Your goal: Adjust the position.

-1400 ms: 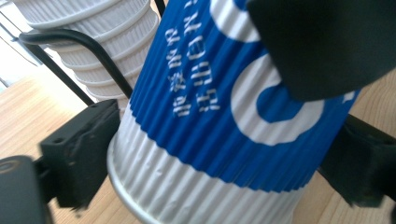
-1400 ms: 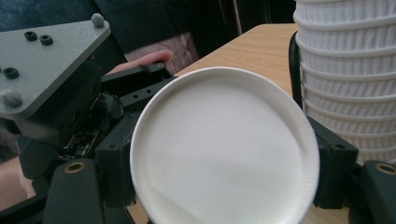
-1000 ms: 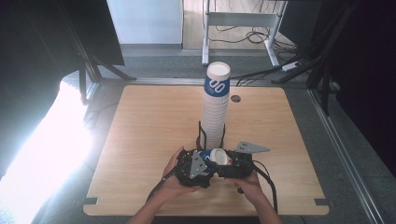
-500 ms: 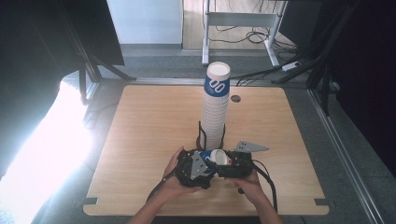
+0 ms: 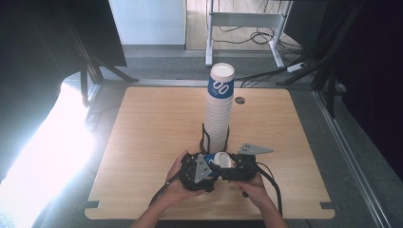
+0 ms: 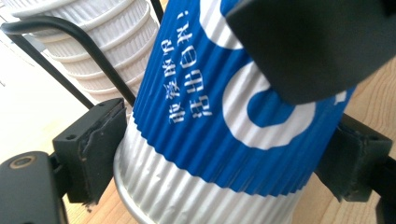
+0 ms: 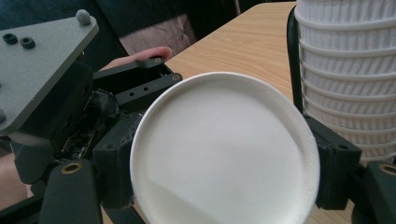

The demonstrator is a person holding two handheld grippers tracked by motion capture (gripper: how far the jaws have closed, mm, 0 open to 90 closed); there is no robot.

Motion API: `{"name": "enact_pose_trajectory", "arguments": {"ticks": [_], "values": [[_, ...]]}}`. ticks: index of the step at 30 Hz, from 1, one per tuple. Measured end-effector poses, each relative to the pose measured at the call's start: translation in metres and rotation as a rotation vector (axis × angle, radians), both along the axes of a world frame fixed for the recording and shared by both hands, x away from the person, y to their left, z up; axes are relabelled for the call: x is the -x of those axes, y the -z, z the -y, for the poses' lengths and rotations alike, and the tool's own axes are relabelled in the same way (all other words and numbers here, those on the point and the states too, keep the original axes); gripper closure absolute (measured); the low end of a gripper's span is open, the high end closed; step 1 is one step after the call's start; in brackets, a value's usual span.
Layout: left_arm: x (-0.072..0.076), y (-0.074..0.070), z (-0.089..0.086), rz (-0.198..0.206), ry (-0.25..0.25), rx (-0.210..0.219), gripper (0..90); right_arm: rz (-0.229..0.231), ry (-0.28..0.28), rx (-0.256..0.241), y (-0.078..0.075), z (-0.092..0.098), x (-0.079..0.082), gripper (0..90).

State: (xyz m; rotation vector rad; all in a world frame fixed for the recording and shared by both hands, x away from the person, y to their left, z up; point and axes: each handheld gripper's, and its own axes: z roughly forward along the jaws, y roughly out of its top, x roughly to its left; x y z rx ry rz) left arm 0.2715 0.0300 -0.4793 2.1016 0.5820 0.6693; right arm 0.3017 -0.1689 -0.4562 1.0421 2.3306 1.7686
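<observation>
Cup [image 5: 221, 160], blue-sleeved, lay sideways low over the surface [image 5: 152, 128], just before the tall cup stack [image 5: 219, 111] in its wire holder [image 5: 205, 137]. Left gripper [image 5: 198, 170] fingers clamped its ribbed body; right gripper [image 5: 240, 166] fingers closed on its base end.

Blue-and-white ribbed cup [image 6: 219, 116], white stack [image 5: 219, 114], tan table [image 5: 152, 128]

A single ribbed paper cup [image 5: 221, 160] with a blue sleeve bearing white print lay tilted on its side, white mouth showing, just in front of the tall cup stack [image 5: 219, 114] near the desk's front edge.
</observation>
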Motion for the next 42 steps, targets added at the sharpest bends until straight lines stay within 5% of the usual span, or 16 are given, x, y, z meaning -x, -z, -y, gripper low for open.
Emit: {"name": "enact_pose_trajectory", "arguments": {"ticks": [9, 19, 28, 32, 42], "values": [[-0.001, -0.001, -0.004, -0.004, 0.014, 0.025, 12.7, 0.009, -0.002, 0.001, 0.000, 0.000, 0.000, 19.5], [-0.004, -0.003, -0.014, 0.000, 0.013, -0.033, 12.7, 0.041, -0.004, -0.018, -0.009, 0.009, 0.003, 16.7], [-0.007, -0.005, -0.021, 0.021, 0.012, -0.130, 12.7, 0.070, -0.022, 0.031, -0.017, 0.019, 0.001, 17.1], [-0.007, -0.006, -0.022, 0.035, 0.010, -0.165, 12.7, 0.058, -0.043, 0.089, -0.020, 0.023, -0.002, 17.2], [-0.007, -0.005, -0.024, 0.049, 0.009, -0.197, 12.7, 0.031, -0.121, 0.218, -0.036, 0.017, -0.014, 17.3]]}}
